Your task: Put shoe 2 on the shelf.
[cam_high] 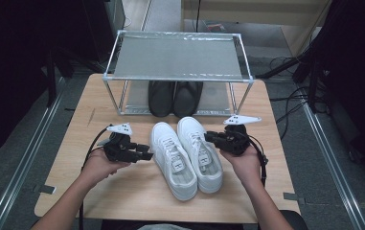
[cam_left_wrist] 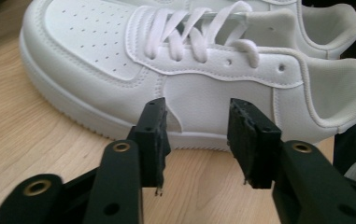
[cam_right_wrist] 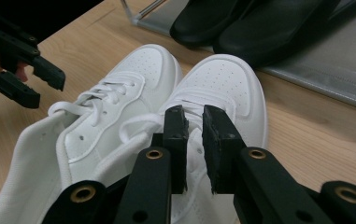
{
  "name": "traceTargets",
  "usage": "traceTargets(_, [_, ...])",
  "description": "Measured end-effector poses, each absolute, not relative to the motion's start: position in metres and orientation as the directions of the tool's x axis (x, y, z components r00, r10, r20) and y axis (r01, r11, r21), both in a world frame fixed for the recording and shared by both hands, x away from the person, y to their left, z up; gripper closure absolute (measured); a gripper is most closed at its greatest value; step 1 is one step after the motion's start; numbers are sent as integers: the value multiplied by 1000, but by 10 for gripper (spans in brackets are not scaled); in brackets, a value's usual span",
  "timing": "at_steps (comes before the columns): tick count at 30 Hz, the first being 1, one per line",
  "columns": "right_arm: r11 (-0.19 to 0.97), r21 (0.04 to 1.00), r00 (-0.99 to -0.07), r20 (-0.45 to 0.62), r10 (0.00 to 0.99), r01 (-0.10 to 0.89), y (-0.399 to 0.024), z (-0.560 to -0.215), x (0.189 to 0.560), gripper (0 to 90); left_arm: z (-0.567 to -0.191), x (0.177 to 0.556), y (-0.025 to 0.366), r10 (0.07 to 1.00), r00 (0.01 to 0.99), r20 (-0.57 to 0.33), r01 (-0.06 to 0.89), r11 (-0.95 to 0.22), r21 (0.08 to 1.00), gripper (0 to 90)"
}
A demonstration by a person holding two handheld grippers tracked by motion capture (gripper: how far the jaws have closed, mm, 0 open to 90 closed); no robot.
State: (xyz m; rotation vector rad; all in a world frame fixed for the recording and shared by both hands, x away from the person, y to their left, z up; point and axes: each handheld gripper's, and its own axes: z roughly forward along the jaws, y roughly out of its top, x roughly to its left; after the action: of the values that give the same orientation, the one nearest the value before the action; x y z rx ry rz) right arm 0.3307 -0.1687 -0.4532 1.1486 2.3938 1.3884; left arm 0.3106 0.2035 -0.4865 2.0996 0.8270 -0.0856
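White sneakers point(cam_high: 186, 155) sit mid-frame, unheld, flanked by the left gripper point(cam_high: 144, 152), jaws fairly wide, and right gripper point(cam_high: 210, 137), jaws narrowly apart. Next: probably gripping each shoe for the rack point(cam_high: 177, 76).

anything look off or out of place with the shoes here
Nothing stands out. The white sneakers sit as a neat pair, upright on the table, toes toward the rack. The black shoes sit side by side on its lower shelf.

Right tool point(cam_right_wrist: 194, 140) jaws slightly apart over white sneakers point(cam_right_wrist: 133, 102); black shoes point(cam_right_wrist: 259, 23) beyond.
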Motion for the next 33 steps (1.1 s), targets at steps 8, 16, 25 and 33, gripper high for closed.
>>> traceTargets(8, [288,806,-722,231,652,518,-159,-447,320,763,-483,313,212,550,763,-340,593,-385,707,498])
traceTargets(16, [286,808,-742,254,621,515,-148,-445,309,682,-481,316,218,565,753,-338,599,-375,708,471])
traceTargets(25, [293,784,-724,267,636,547,-132,-454,297,477,-478,324,219,572,752,-329,593,-367,717,445])
traceTargets(33, [284,793,-687,220,692,539,-129,-458,287,428,-474,333,217,564,758,-328,584,-362,726,444])
